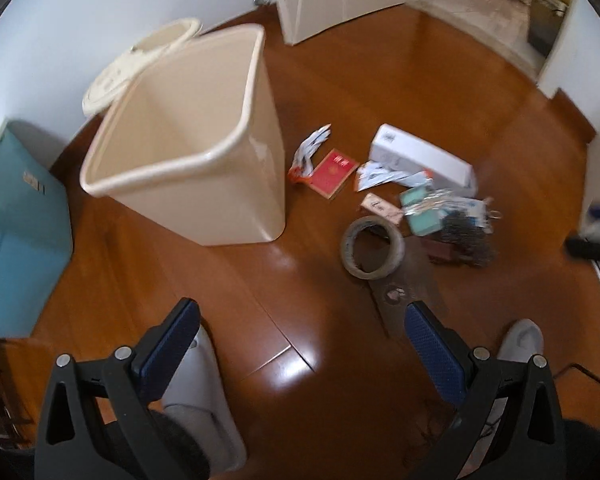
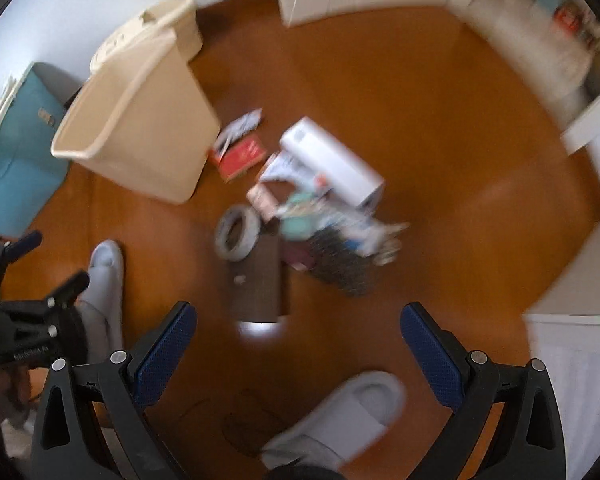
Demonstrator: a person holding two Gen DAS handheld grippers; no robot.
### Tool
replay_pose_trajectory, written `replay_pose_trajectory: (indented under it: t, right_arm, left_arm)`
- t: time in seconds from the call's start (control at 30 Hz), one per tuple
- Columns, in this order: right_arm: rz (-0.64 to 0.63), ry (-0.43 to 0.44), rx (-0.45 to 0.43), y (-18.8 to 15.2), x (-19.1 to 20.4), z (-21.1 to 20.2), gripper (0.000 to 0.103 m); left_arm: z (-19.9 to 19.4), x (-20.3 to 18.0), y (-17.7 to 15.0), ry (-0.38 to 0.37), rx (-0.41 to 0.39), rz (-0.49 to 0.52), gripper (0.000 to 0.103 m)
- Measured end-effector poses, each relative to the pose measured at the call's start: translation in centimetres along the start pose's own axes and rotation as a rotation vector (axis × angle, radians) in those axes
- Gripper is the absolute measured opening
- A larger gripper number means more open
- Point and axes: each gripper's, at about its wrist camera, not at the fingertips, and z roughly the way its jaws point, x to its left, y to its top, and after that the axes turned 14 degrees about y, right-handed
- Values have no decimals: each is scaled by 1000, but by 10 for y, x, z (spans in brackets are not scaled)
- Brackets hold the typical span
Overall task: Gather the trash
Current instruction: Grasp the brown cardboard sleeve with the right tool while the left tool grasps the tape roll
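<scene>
A beige bin (image 1: 188, 136) stands empty on the wood floor (image 1: 292, 300), with the trash pile (image 1: 404, 196) beside it untouched. Both tools, left (image 1: 300, 340) and right (image 2: 298, 340), hover spread and empty; collecting has not begun.

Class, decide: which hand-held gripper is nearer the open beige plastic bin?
Left. The left hand-held gripper hangs open just in front of the open beige plastic bin; the right hand-held gripper hangs open farther right, facing the litter.
</scene>
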Motion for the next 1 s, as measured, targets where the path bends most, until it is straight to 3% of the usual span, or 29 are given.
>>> replay_pose_trajectory:
  t: [0.13, 0.23, 0.37, 0.5, 0.57, 0.63, 0.67, 0.7, 0.8, 0.97, 1.0]
  right_arm:
    - [33, 127, 64, -10, -25, 98, 102]
    - [17, 147, 112, -10, -36, 168, 100]
    - [58, 224, 141, -10, -48, 217, 99]
    - [15, 257, 152, -13, -39, 245, 99]
    - [18, 281, 140, -14, -36, 253, 92]
    - [12, 333, 104, -17, -37, 257, 50]
    - [27, 369, 95, -19, -38, 259, 44]
    - [41, 400, 82, -21, -41, 258, 29]
    - [63, 446, 52, -29, -46, 254, 27]
    - [102, 504, 13, -38, -52, 244, 27]
    - [115, 501, 14, -37, -57, 243, 27]
  left_arm:
    - [24, 6, 3, 46, -13, -35, 103]
    - [41, 2, 9, 39, -13, -35, 103]
    - [65, -20, 13, 35, -24, 1, 103]
    - [94, -44, 13, 2, 13, 25, 103]
    - [109, -59, 13, -36, 26, 50, 103]
    - [118, -71, 13, -59, 28, 75, 103]
    - [123, -78, 14, -63, 31, 86, 103]
    - [129, -84, 16, -70, 36, 97, 103]
    - [140, -102, 23, -118, 49, 108, 103]
    - [158, -138, 34, -145, 37, 211, 102]
    - [164, -144, 35, -153, 45, 232, 95]
